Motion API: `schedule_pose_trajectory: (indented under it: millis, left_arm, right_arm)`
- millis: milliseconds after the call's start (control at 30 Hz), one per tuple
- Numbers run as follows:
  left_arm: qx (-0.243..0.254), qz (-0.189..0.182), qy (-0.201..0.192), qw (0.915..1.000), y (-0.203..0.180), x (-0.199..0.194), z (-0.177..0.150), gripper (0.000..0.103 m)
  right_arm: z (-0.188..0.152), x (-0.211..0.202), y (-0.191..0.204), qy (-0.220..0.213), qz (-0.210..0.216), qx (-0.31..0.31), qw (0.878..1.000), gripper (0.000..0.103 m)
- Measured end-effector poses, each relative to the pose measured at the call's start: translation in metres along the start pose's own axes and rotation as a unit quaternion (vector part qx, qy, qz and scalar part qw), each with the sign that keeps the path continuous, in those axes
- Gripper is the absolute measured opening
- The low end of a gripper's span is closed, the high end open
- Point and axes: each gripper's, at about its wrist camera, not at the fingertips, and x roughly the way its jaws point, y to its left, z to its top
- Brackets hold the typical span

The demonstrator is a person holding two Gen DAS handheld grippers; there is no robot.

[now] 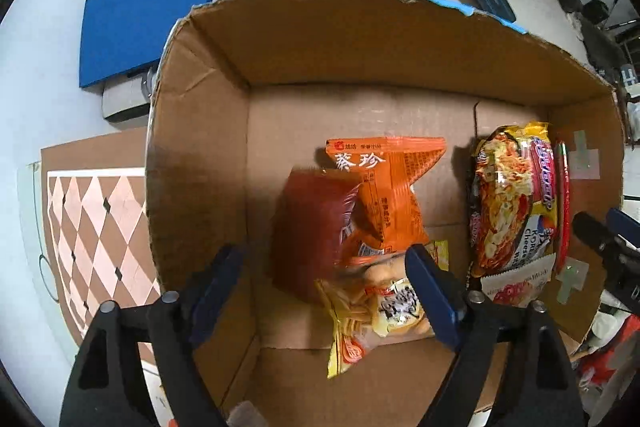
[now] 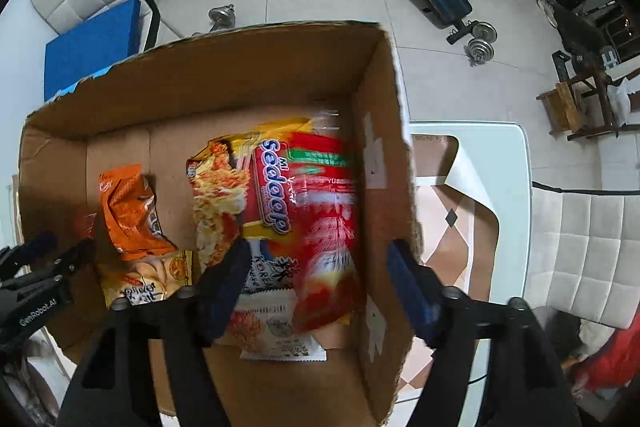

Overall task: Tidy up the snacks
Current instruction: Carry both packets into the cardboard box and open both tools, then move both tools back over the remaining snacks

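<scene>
Both sets of jaws stand released above the cardboard box (image 1: 208, 155), gripping nothing. Below the left gripper (image 1: 326, 285) a blurred dark red packet (image 1: 312, 227) drops onto the orange packet (image 1: 396, 195); under the right gripper (image 2: 316, 279) a blurred red noodle packet (image 2: 320, 211) lies lengthwise along the box's right wall.

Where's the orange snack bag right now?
Inside the cardboard box, on its floor: the orange snack bag is mid-frame in the left wrist view, left of the noodle packs, above the yellow snack pack.
</scene>
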Motion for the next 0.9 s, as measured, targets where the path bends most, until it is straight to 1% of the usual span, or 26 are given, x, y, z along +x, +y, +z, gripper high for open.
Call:
schedule_pose_trajectory:
  millis: [33,67,200,300,467,567,700,900]
  left_arm:
    - [0.000,0.001,-0.002,1.0000,0.000,-0.001,-0.001,0.084]
    - [-0.001,-0.006,-0.001,1.0000,0.000,-0.001,-0.002,0.084]
    - [-0.009,-0.014,-0.008,0.9998,-0.002,-0.007,-0.006,0.084]
    - [-0.016,-0.025,-0.021,0.9993,-0.006,-0.016,-0.018,0.084]
    - [-0.023,-0.031,-0.050,0.9980,-0.005,-0.029,-0.036,0.084]
    - [-0.023,-0.031,-0.075,0.9965,-0.010,-0.043,-0.054,0.084]
    - [-0.018,-0.021,-0.107,0.9939,-0.018,-0.062,-0.075,0.084]
    - [-0.014,-0.008,-0.164,0.9863,-0.026,-0.095,-0.103,0.084]
  right_arm:
    - [-0.001,-0.001,0.003,-0.003,0.000,-0.004,1.000,0.084]
    - [-0.002,-0.002,0.004,-0.004,0.000,-0.005,1.000,0.088]
    - [-0.007,-0.008,0.007,-0.006,0.008,-0.010,1.000,0.090]
    - [-0.014,-0.011,0.006,-0.008,0.015,-0.009,1.000,0.092]
    - [-0.038,-0.018,0.005,-0.014,0.038,-0.004,0.999,0.094]
    - [-0.053,-0.023,0.005,-0.022,0.043,-0.005,0.999,0.096]
    - [-0.080,-0.037,0.008,-0.048,0.040,-0.009,0.998,0.096]
    - [-0.115,-0.067,0.017,-0.088,0.039,-0.020,0.995,0.096]
